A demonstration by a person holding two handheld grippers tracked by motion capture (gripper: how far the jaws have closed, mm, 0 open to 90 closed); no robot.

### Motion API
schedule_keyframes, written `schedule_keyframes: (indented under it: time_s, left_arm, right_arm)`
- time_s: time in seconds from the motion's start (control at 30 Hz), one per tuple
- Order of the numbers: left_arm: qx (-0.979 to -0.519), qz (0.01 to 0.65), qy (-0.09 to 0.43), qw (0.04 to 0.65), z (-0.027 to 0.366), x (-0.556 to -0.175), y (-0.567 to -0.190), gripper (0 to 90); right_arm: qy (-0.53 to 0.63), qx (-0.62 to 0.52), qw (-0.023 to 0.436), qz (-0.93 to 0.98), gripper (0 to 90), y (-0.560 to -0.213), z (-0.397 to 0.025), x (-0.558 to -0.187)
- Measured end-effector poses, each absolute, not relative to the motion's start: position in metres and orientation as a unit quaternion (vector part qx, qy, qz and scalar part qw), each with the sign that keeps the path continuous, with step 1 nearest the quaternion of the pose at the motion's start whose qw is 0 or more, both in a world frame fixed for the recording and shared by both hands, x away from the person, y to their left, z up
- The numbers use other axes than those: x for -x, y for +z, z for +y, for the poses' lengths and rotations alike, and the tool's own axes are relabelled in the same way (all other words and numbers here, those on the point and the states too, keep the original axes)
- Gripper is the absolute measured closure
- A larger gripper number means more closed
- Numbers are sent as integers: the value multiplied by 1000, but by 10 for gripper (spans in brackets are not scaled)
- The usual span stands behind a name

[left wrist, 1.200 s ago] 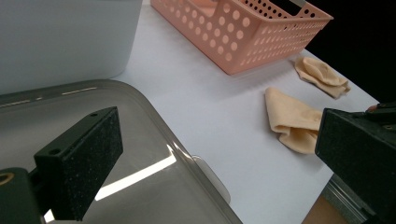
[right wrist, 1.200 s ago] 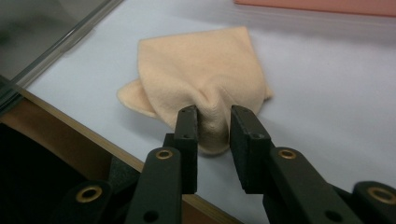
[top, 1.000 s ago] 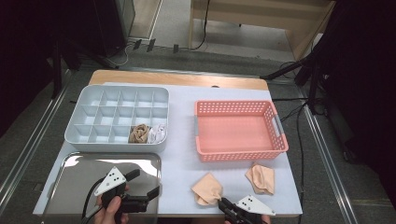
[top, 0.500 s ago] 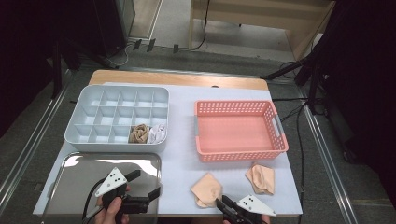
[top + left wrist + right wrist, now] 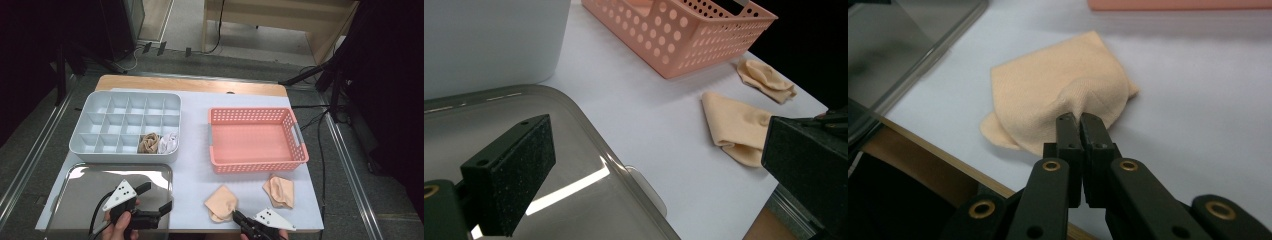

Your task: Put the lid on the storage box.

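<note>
Sock [image 5: 1063, 102] pinched in R claw [image 5: 1080, 118]

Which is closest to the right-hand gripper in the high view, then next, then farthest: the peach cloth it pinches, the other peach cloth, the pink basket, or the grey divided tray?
From the right gripper:
1. Pinched cloth, touching its jaws.
2. Other cloth, front right.
3. Pink basket, behind both.
4. Divided tray, far left.

Right gripper [image 5: 1080, 120]: fingers [image 5: 1068, 131] pinch a fold of the near cloth [image 5: 1063, 95]. Second cloth [image 5: 280, 190] lies right of them; basket [image 5: 255, 137] beyond. Left gripper [image 5: 155, 197]: fingers [image 5: 514, 170] spread over the tray [image 5: 80, 195]; compartment box [image 5: 125, 125] beyond.
</note>
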State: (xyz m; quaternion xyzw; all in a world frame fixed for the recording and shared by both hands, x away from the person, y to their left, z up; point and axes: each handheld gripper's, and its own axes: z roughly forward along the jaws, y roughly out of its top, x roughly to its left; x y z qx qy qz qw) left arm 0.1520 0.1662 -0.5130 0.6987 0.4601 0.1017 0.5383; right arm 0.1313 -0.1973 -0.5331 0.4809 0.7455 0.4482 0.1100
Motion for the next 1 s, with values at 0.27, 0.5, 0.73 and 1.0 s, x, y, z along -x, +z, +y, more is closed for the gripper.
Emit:
schedule_keyframes:
  time_s: [0.27,0.5,0.73,1.0]
  left_arm:
    - [-702,457,101,536,164,-152,-514,16]
    - [-702,458,100,536,164,-152,-514,16]
    - [-704,455,96,537,163,-151,-514,16]
    - [-706,453,95,536,160,-151,-515,15]
  right_arm:
    - [469,-478,113,734,889,-524,-204,-129]
    - [474,-479,119,729,888,-522,-210,-129]
    - [465,-500,115,722,891,-525,-217,-132]
    - [479,-490,128,717,894,-518,-216,-130]
